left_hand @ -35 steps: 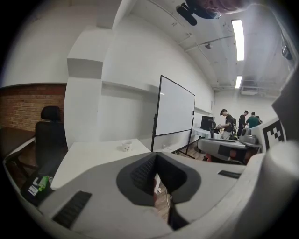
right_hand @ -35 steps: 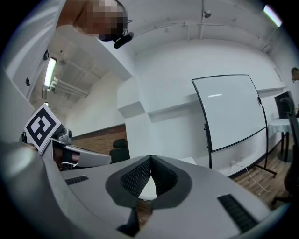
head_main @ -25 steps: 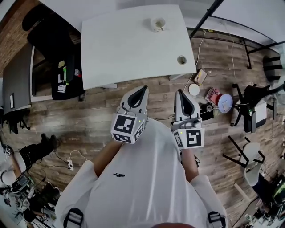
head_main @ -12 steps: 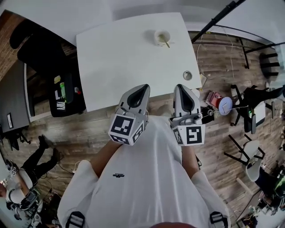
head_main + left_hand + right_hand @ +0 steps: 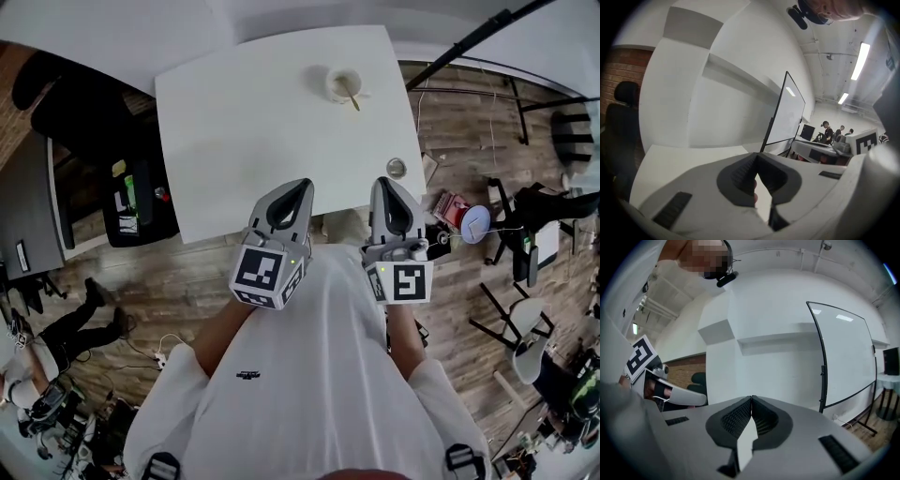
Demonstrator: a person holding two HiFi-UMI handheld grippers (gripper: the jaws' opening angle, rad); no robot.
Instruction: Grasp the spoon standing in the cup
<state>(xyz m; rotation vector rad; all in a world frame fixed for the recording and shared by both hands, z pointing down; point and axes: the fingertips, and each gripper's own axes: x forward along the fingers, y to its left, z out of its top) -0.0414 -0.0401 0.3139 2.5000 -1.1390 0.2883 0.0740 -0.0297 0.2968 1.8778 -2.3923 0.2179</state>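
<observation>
A pale cup point(image 5: 341, 83) stands near the far right corner of the white table point(image 5: 244, 122) in the head view, and a gold-toned spoon point(image 5: 350, 94) leans out of it toward me. Both grippers hover side by side at the table's near edge, well short of the cup. My left gripper point(image 5: 302, 184) is shut with nothing between its jaws, its tips point(image 5: 756, 154) meeting in the left gripper view. My right gripper point(image 5: 385, 182) is shut and empty too, its tips point(image 5: 751, 398) touching. Neither gripper view shows the cup.
A small round tin point(image 5: 397, 168) sits near the table's right front corner. A black chair point(image 5: 66, 103) and dark desk point(image 5: 23, 225) stand left. Stands, cables and clutter point(image 5: 464, 216) crowd the wooden floor at right. A whiteboard point(image 5: 843, 357) stands ahead.
The table and cup have drawn nearer and lower in the head view as I approach. Both grippers now reach the table's near edge, still shut.
</observation>
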